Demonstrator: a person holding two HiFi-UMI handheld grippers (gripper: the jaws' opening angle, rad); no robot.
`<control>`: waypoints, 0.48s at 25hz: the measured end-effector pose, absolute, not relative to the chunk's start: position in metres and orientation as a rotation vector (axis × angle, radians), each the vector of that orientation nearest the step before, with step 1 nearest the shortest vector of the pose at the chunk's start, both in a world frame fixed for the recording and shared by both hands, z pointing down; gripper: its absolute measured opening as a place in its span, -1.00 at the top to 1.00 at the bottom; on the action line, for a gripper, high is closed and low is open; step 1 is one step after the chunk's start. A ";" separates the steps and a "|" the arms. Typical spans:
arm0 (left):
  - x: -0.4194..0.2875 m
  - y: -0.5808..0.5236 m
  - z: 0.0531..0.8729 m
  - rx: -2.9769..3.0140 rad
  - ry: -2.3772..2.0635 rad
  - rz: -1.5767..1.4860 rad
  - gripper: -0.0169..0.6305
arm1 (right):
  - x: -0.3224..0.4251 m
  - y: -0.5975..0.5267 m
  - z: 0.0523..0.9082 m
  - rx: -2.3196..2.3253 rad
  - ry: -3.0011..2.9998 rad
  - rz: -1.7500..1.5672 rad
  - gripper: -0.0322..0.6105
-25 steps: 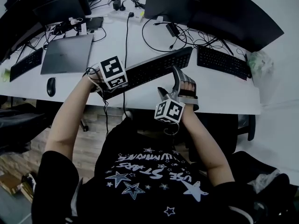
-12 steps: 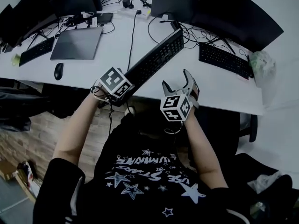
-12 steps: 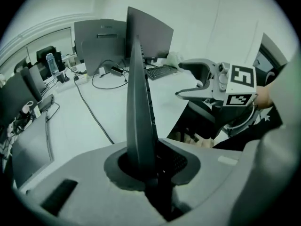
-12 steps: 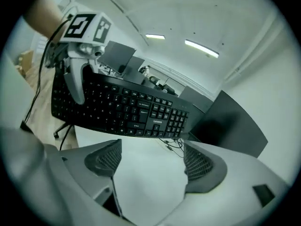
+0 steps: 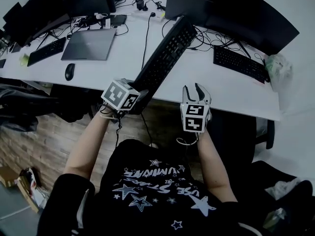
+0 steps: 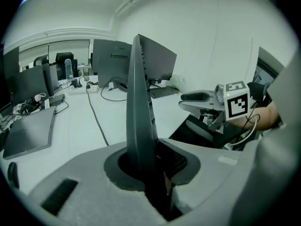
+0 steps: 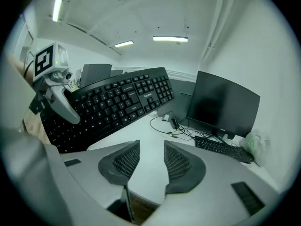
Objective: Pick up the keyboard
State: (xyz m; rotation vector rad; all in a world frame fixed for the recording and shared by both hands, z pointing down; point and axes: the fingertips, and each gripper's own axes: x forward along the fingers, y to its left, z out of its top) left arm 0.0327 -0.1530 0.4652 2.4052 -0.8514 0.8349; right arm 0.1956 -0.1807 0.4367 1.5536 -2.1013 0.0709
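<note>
Keyboard [image 5: 165,58], black and full-sized, is clamped at its near end between the jaws of the left gripper [image 5: 139,100] and runs straight ahead from that gripper, over the white desk [image 5: 221,90] toward the monitors. In the left gripper view it stands on its long edge, with a ribbed pad pressing on each side. Its key face is turned toward the right gripper [image 5: 194,89], which is just beside the keyboard's near end, on its right, and not touching it. The right gripper's jaws have just been closing; they are now a narrow gap apart with nothing between them, and only the bare desk edge shows through the gap. In the right gripper view the keyboard appears to be lifted clear of the desk. Ahead and to the right of the right gripper, a second keyboard [image 5: 240,63] lies flat in front of a dark monitor [image 5: 251,18], with loose cables [image 5: 206,41] between them. Well to the left of the left gripper are a closed laptop [image 5: 88,43] and a black mouse [image 5: 70,71], both on the same desk.
</note>
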 end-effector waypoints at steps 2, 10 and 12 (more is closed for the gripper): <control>0.033 -0.149 0.460 2.428 -0.850 0.777 0.67 | 0.201 -0.174 0.433 1.605 -2.080 0.080 0.51; 0.008 -0.101 0.449 2.421 -0.806 0.643 0.67 | 0.193 -0.134 0.416 1.731 -2.036 0.106 0.88; -0.001 -0.087 0.449 2.420 -0.801 0.629 0.67 | 0.188 -0.120 0.415 1.739 -2.034 0.123 0.88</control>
